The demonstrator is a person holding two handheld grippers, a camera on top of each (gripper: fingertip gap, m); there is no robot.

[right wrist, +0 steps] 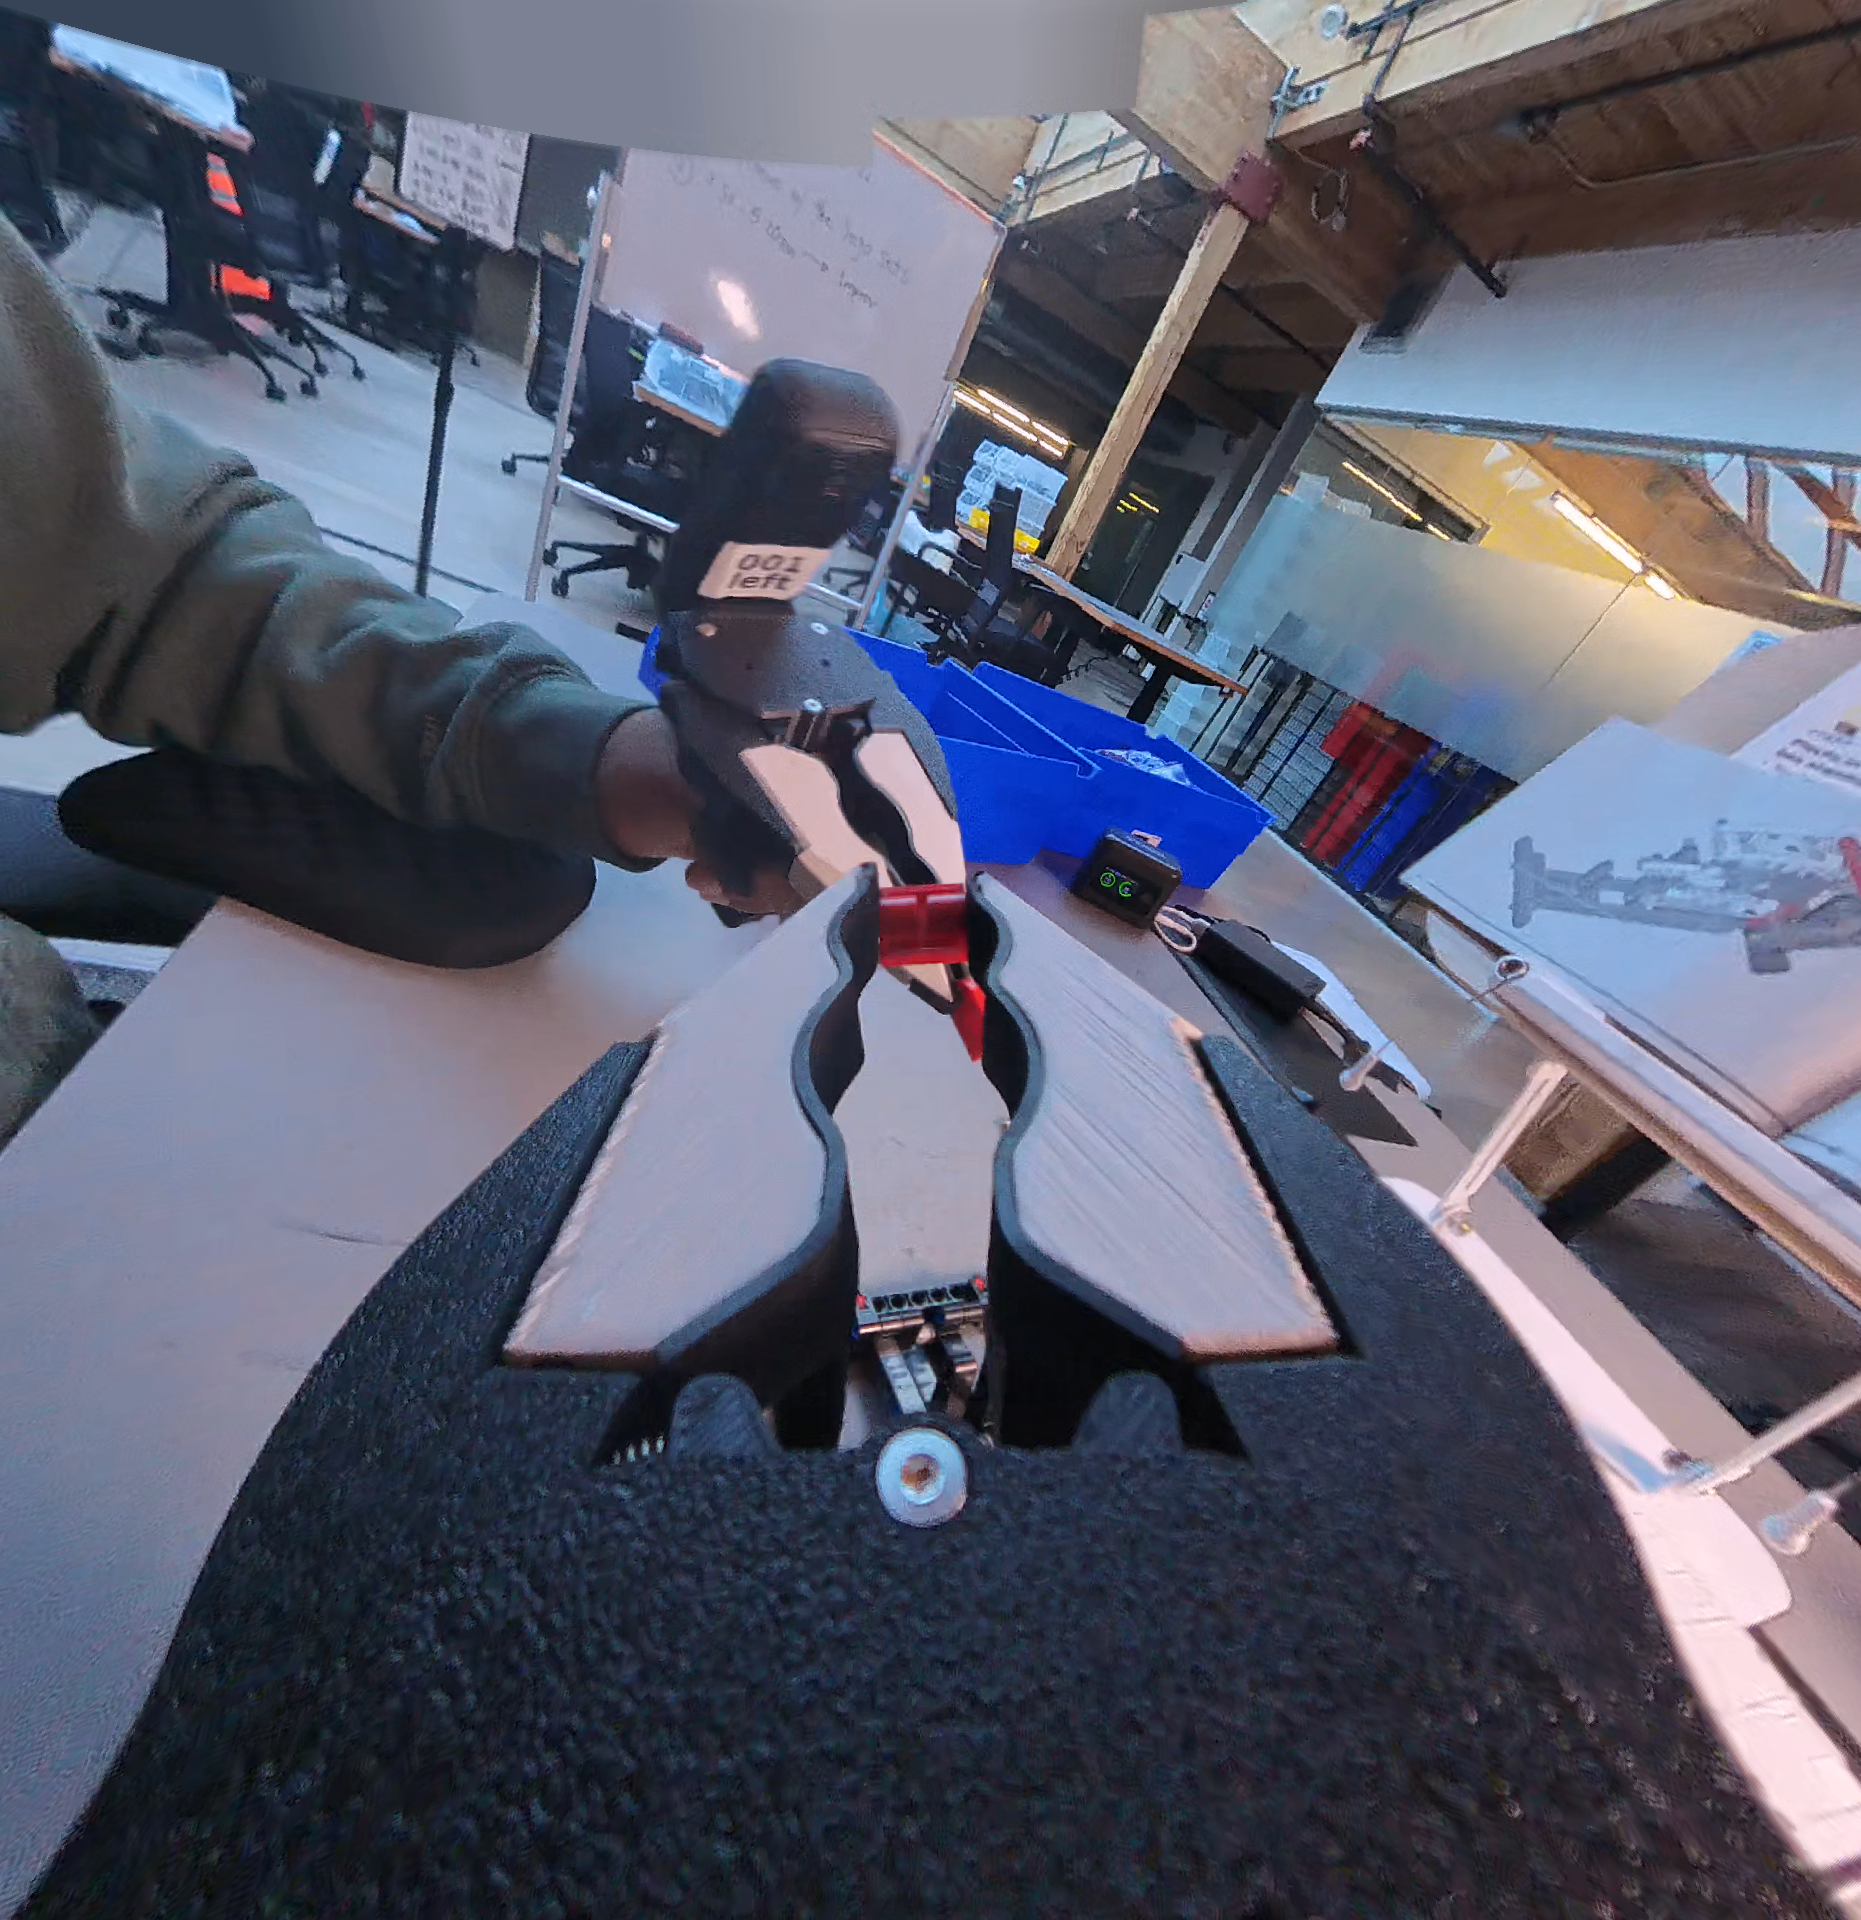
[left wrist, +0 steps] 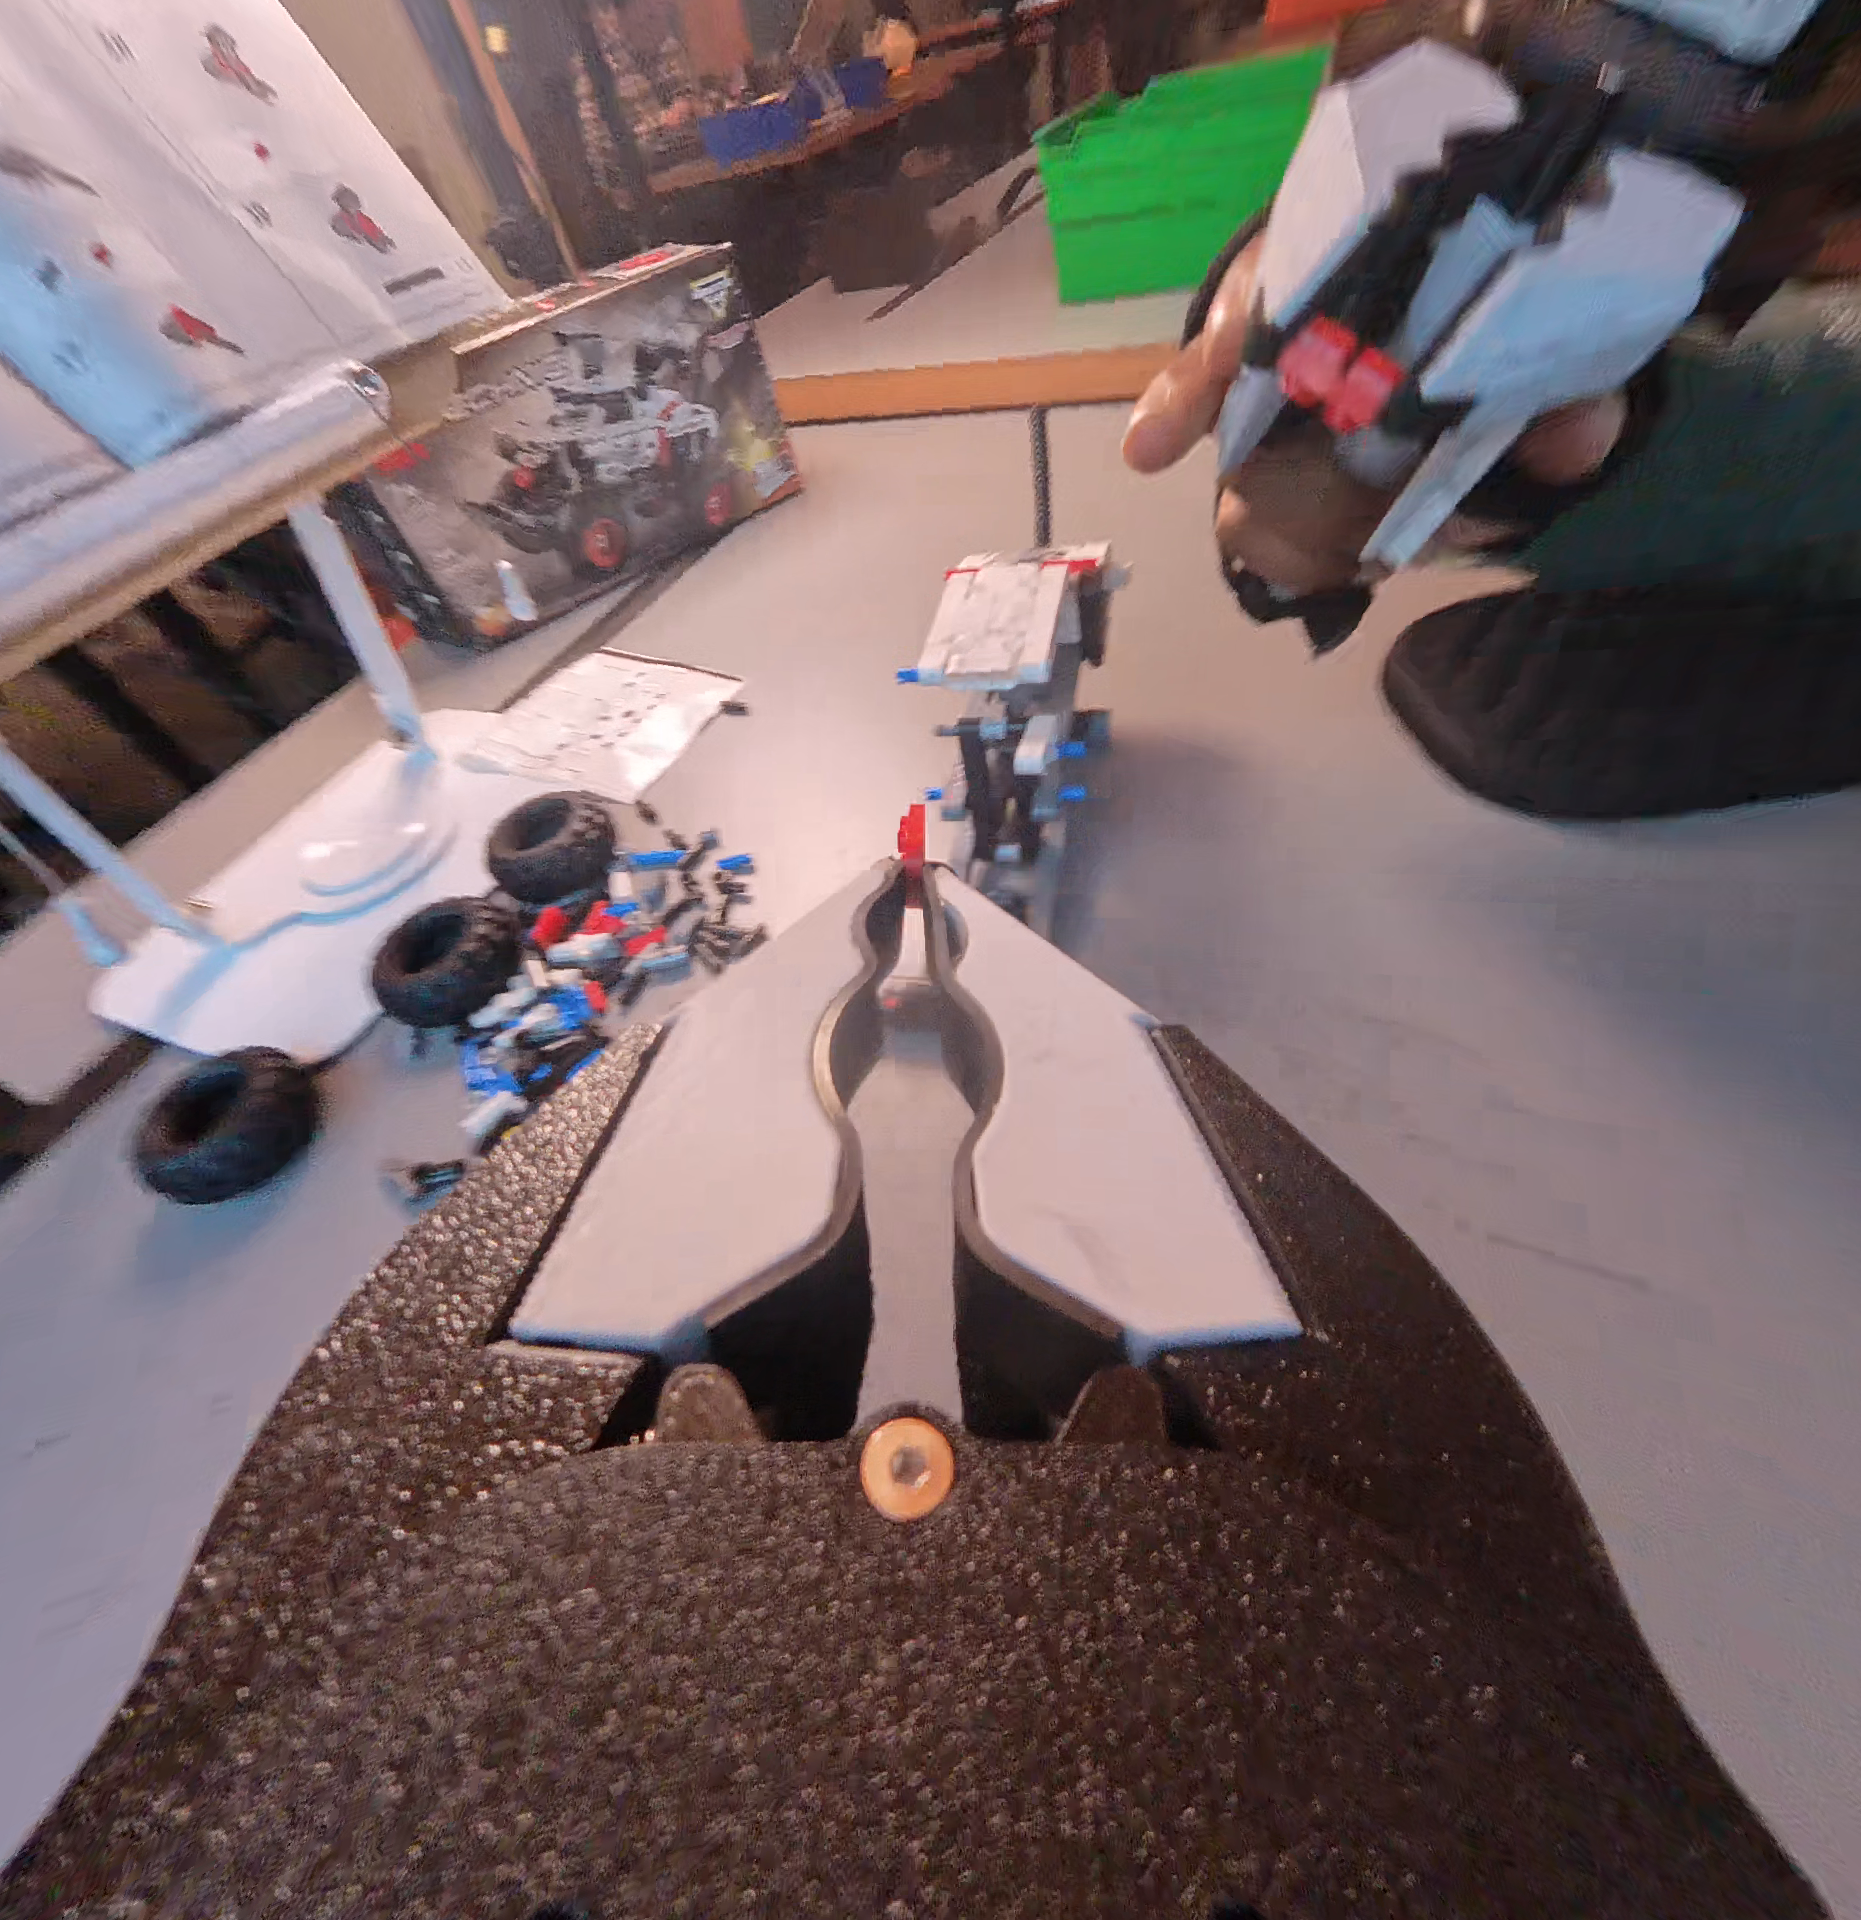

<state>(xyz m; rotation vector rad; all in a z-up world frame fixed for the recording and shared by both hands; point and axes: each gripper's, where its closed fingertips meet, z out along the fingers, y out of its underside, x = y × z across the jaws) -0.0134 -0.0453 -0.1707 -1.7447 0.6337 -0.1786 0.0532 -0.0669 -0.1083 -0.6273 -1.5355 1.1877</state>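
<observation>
My left gripper [left wrist: 913, 881] is shut on a small thin red piece [left wrist: 913, 836] and holds it above the grey table. My right gripper [right wrist: 923, 906] is shut on a red block [right wrist: 923, 925]. In the left wrist view it hangs at the upper right [left wrist: 1331, 416], held by a hand. In the right wrist view the left gripper's fingers [right wrist: 801, 821] reach in behind the red block, and its thin red piece [right wrist: 970, 1013] sits just below and right of the block. A partly built grey, white and black brick model [left wrist: 1019, 696] stands on the table beyond the left gripper.
A pile of small bricks [left wrist: 604, 956] and black tyres [left wrist: 443, 961] lies at the left. Nearby are a set box [left wrist: 593, 447], a paper sheet [left wrist: 604, 717] and a white stand base [left wrist: 313, 894]. Blue bins [right wrist: 1061, 769], a small black device [right wrist: 1125, 878] and a booklet on a stand [right wrist: 1684, 883] are at the right. Across from one pair of fingers to the other is roughly 10 cm. From the left gripper's tips to the white stand base [left wrist: 313, 894] is close to 35 cm.
</observation>
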